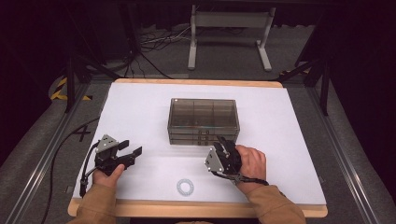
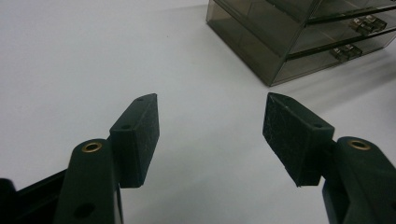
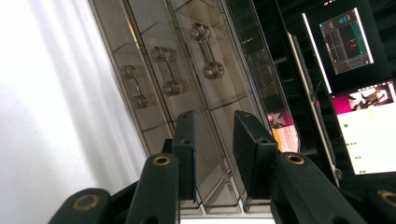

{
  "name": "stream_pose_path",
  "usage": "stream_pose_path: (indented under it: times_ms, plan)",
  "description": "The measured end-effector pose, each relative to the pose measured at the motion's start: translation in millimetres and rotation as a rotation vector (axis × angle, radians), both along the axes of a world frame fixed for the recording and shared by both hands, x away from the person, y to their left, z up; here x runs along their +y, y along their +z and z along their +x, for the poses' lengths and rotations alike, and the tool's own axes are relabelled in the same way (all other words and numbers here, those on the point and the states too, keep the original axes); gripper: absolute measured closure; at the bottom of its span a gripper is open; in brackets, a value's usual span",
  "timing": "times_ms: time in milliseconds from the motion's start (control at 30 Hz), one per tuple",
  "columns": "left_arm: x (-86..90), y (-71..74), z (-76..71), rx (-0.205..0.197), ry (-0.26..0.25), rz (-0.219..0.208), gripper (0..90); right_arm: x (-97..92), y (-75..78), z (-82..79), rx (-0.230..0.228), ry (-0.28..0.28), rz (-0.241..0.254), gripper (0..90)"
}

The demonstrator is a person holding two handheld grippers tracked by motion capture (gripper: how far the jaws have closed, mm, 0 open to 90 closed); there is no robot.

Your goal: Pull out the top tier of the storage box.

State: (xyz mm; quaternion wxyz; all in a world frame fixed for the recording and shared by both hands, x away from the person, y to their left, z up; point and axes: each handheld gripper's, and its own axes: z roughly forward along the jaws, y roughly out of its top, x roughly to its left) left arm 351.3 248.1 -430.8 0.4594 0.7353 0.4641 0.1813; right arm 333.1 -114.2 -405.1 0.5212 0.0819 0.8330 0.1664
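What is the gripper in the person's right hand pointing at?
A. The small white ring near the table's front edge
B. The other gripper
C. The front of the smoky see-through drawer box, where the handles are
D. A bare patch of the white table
C: the right gripper sits at the front of the drawer box, and the right gripper view shows its open jaws aimed at the drawer handles.

Right claw [image 3: 214, 140] gapes before the drawer box's [image 3: 154, 56] handles [image 3: 168, 70].

The white table [image 1: 140, 107] is evenly lit against dark surroundings; shadows are soft, all views slightly blurry.
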Motion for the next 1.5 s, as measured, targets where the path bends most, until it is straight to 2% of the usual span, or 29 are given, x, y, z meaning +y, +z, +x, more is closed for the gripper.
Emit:
stream_pose_path:
  times_ms: [33,200,833,1000,1200,1500]
  plan:
    - [1.0,0.0,-0.9,0.000,0.002,0.002,37.0,0.0,0.0,0.0,0.000,0.000,0.000,71.3]
    - [6.5,1.0,-4.5,-0.005,0.019,0.007,37.0,10.4,-4.4,-1.1,-0.044,0.003,-0.067,71.9]
    - [9.2,-0.4,-6.7,0.007,0.026,0.013,36.9,36.0,-6.2,2.2,-0.090,-0.003,-0.140,72.7]
    - [10.2,-0.9,-7.5,0.006,0.029,0.013,36.7,43.6,-8.1,2.5,-0.116,-0.009,-0.184,73.5]
    - [11.9,-2.1,-9.2,0.015,0.030,0.020,36.7,49.4,-10.3,4.9,-0.127,-0.020,-0.198,74.0]
    - [11.9,-2.6,-10.5,0.020,0.035,0.021,36.6,58.2,-17.0,7.3,-0.168,-0.030,-0.248,75.2]
